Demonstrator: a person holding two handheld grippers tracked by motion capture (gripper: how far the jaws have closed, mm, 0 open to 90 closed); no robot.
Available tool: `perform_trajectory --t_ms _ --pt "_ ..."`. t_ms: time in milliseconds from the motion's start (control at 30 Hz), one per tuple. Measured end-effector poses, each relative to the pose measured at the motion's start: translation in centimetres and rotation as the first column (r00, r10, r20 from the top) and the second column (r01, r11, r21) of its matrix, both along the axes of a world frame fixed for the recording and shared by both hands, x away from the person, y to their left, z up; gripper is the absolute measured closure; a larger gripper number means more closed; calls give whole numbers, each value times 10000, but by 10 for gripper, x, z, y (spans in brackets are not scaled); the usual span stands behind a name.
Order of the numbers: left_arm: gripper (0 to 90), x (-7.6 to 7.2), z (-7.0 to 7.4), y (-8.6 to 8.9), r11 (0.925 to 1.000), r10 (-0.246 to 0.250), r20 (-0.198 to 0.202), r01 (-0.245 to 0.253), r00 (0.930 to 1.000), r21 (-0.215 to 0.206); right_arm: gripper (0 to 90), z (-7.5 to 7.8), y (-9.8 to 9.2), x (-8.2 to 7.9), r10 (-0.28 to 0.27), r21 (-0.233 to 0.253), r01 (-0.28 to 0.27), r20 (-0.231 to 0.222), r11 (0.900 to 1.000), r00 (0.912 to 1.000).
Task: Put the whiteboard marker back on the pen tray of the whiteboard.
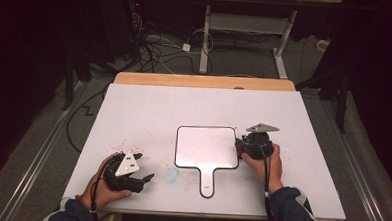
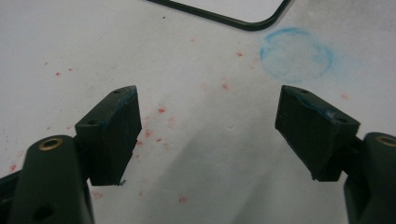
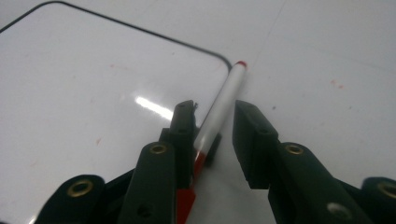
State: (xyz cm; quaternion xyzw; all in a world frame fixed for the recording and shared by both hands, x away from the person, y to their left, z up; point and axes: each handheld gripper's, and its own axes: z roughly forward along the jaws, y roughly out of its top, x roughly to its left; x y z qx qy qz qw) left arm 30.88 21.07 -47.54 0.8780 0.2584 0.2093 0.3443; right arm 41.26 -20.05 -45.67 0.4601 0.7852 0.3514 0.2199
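White table (image 1: pixel 134 108), red-speckled; left gripper (image 2: pixel 208 135) agape, right gripper (image 3: pixel 212 135) seemingly loose around marker (image 3: pixel 224 100).

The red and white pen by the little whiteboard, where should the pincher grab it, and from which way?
Probably the pen's white barrel, near its middle, coming from above with one jaw on each long side. It lies flat against the whiteboard's right edge, so it's narrow across and easy to pinch. The right gripper already straddles it, jaws slightly apart.
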Motion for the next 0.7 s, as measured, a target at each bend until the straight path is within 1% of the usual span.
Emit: perform_trajectory --t_ms 33,67,100,133,167,200,267,300,467,500,533,600,633,700 --pt "217 0 0 0 10000 6 -3 -6 10000 -2 748 1 0 1 77 -3 -77 78 10000 9999" --pt "217 0 0 0 10000 10 -3 -10 10000 -18 770 1 0 3 65 -182 -62 149 9998 9999" --pt "217 0 0 1 10000 19 0 -19 10000 -24 790 1 0 4 308 -91 -307 139 9995 9994" --pt "217 0 0 1 10000 22 0 -22 10000 -18 808 0 0 5 397 -33 -397 99 9992 9992" --pt "217 0 0 1 10000 21 -9 -21 10000 -24 819 0 0 5 475 -81 -475 82 9988 9988" --pt "217 0 0 1 10000 18 -10 -18 10000 -20 829 -1 1 5 704 -83 -704 20 9975 9975" --pt "217 0 0 1 10000 22 -4 -22 10000 7 855 -3 3 4 818 -334 -821 -87 9961 9966" --pt "217 0 0 1 10000 15 3 -15 10000 4 863 -4 3 4 877 -368 -882 -161 9954 9960" --pt "217 0 0 0 10000 3 12 -4 10000 25 866 -5 2 2 847 -426 -851 -105 9955 9963" --pt "217 0 0 0 10000 -3 14 3 10000 27 856 -5 1 0 769 -524 -773 -85 9956 9970" --pt "217 0 0 0 10000 -8 14 8 10000 20 853 -6 1 -1 836 -553 -839 -71 9949 9965" --pt "217 0 0 0 10000 -15 14 15 10000 38 852 -6 -2 -1 864 -399 -867 -99 9954 9962" --pt "217 0 0 0 10000 -19 13 19 10000 30 852 -6 -1 -2 865 -427 -868 -94 9953 9962" --pt "217 0 1 0 10000 -13 13 13 10000 29 844 -7 0 -4 918 -636 -915 23 9938 9958"
